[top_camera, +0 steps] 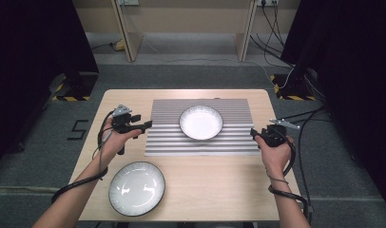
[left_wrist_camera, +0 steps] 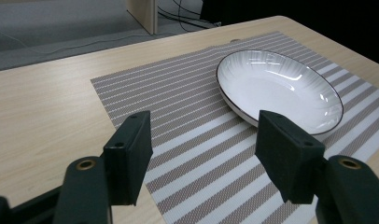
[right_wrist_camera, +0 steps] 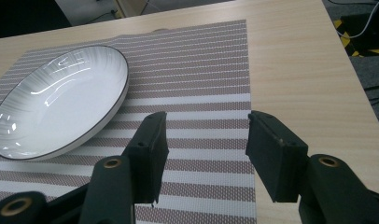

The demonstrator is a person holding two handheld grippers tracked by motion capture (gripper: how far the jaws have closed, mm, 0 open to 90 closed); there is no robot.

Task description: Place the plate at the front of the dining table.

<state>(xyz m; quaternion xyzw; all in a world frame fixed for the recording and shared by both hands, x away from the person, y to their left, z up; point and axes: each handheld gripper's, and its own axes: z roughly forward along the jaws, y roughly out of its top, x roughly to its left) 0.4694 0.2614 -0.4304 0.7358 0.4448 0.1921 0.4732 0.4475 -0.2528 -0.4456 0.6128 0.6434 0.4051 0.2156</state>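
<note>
White dark-rimmed plate (top_camera: 201, 122) sits far-centre on the striped mat (top_camera: 200, 142), flanked by the wide-open left gripper (top_camera: 146, 125) and right gripper (top_camera: 253, 133).

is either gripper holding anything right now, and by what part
Nothing is held. The left gripper and right gripper both stand open over the striped mat, clear of the white plate.

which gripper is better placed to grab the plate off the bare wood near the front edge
Likely left. The left gripper, open, hangs on the same side as the front plate; the right gripper, also open, is across the table.
</note>
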